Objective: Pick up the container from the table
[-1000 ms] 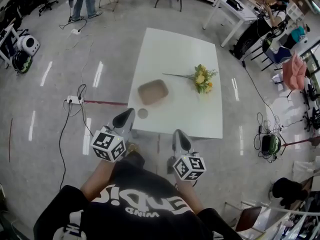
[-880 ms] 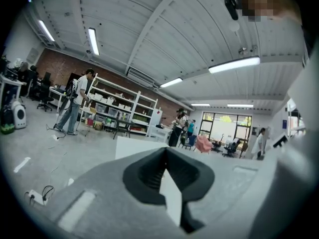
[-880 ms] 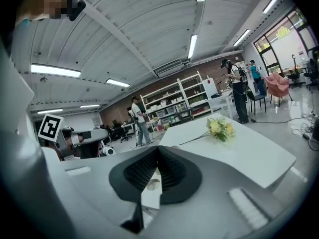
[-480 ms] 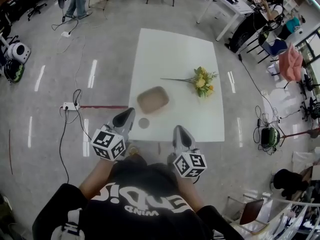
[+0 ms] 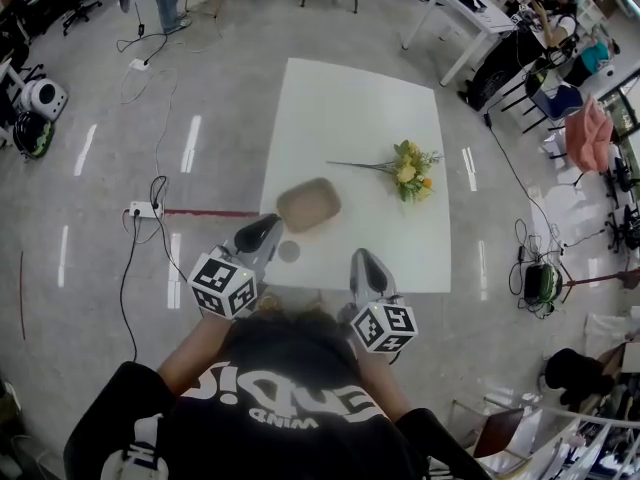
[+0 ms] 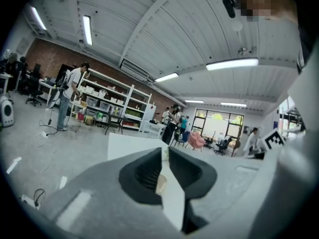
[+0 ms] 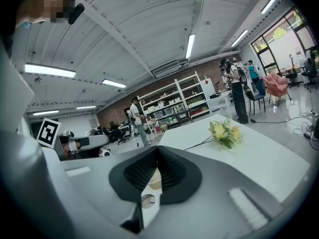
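A shallow tan container (image 5: 308, 204) lies on the white table (image 5: 350, 108), near its front left. My left gripper (image 5: 268, 225) hovers just short of it at the table's front edge. Its jaws are opening to a thin slit with nothing between them, and the container (image 6: 160, 183) shows through the gap of the left gripper (image 6: 164, 152). My right gripper (image 5: 363, 260) is at the front edge, to the right of the container, empty. In the right gripper view the right gripper (image 7: 157, 149) has its tips together, with the container (image 7: 152, 179) beyond.
A small round disc (image 5: 289, 251) lies on the table just in front of the container. A bunch of yellow flowers (image 5: 412, 168) lies at the table's right. A power strip with cables (image 5: 146, 209) is on the floor at left. Desks and chairs stand at the back right.
Both grippers have moved forward to the table's front edge. The left one now reaches over the front-left part of the table, close to the container.
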`<state>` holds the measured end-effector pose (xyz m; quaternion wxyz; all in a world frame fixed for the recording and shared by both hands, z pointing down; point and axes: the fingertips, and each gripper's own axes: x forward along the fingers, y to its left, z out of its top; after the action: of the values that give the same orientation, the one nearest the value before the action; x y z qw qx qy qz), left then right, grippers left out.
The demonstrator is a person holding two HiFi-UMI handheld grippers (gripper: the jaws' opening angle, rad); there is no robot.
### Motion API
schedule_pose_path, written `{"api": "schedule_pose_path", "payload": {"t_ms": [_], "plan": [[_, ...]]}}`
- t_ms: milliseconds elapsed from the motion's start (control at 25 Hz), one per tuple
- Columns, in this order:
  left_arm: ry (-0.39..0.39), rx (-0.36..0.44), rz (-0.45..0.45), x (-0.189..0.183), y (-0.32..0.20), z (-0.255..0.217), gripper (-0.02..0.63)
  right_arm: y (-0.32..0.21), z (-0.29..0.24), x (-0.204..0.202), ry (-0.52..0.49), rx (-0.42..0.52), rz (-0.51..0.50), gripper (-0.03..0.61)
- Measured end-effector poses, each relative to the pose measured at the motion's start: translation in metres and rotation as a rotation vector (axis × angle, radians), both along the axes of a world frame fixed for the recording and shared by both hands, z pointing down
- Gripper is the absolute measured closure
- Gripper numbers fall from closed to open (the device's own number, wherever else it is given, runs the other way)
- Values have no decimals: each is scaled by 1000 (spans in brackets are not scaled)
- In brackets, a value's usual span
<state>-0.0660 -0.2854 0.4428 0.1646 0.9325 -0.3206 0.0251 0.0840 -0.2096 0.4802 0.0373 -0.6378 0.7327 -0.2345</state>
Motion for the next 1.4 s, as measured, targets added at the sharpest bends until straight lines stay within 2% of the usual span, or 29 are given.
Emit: {"api": "schedule_pose_path", "payload": {"t_ms": [40,360,520,640,1400], "plan": [[3,-3,-6,0,0,-1,556,-2,-1,0,-1,2,-12,578],[-4,-38,-41,17,-2,9,457,-9,-4,17,8,13,-63,578],[-31,-79,-46,30,-6,28,305,-13,2,28,9,2,-74,578],[-40,-105,-68,35,-10,42,252,-16,5,34,9,4,-85,578],[-170,-325,-163,38,-56,169,249,-26,20,69,18,-28,-55,578]]}}
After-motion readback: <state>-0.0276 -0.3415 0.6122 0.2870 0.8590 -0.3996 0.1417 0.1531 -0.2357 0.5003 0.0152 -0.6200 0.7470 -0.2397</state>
